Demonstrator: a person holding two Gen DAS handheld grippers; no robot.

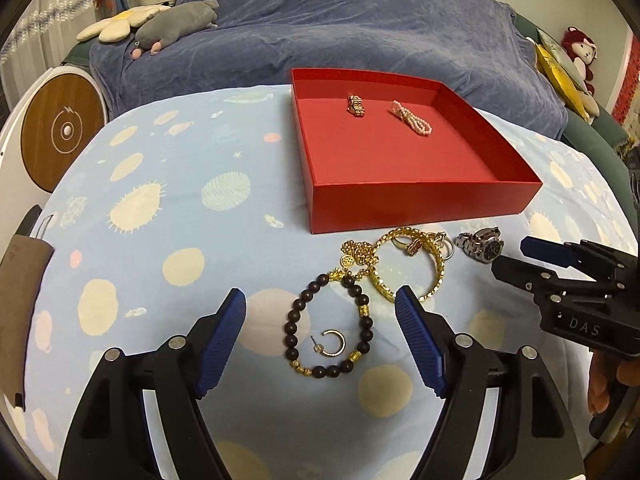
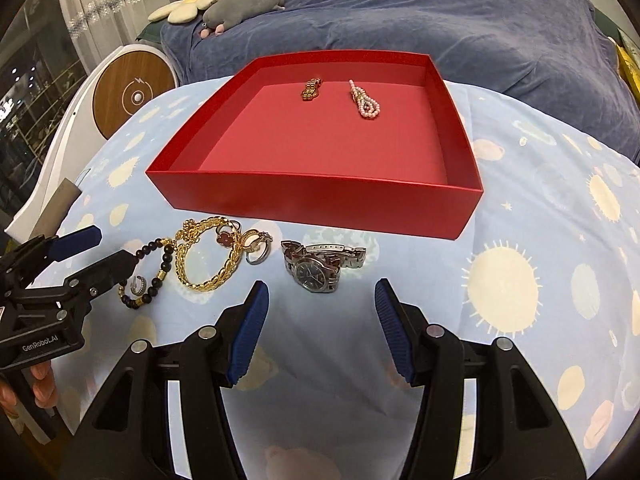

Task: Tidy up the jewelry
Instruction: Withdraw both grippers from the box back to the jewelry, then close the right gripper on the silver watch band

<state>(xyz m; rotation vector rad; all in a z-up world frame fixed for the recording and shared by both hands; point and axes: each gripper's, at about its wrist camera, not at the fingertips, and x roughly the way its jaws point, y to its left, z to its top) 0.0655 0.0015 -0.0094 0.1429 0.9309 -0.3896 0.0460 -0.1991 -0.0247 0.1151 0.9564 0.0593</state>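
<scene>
A red box [image 1: 420, 196] [image 2: 316, 204] holds a small gold piece [image 1: 357, 105] [image 2: 311, 89] and a pink pearl strand [image 1: 412, 117] [image 2: 365, 99]. In front of it lie a dark bead bracelet [image 1: 362, 304] [image 2: 166, 260] with a gold hoop earring [image 1: 334, 343] inside it, a gold chain bracelet [image 1: 432, 272] [image 2: 208, 258], rings [image 2: 256, 246] and a silver watch [image 1: 482, 244] [image 2: 316, 270]. My left gripper [image 1: 320, 300] [image 2: 110, 250] is open, its fingers either side of the bead bracelet. My right gripper [image 2: 322, 294] [image 1: 516, 254] is open just short of the watch.
The table is covered with a light blue planet-print cloth [image 1: 180, 208]. A blue-covered sofa [image 1: 320, 20] with plush toys stands behind. A round wooden-faced device [image 1: 60, 132] stands at the left. A brown object [image 1: 20, 300] lies at the left table edge.
</scene>
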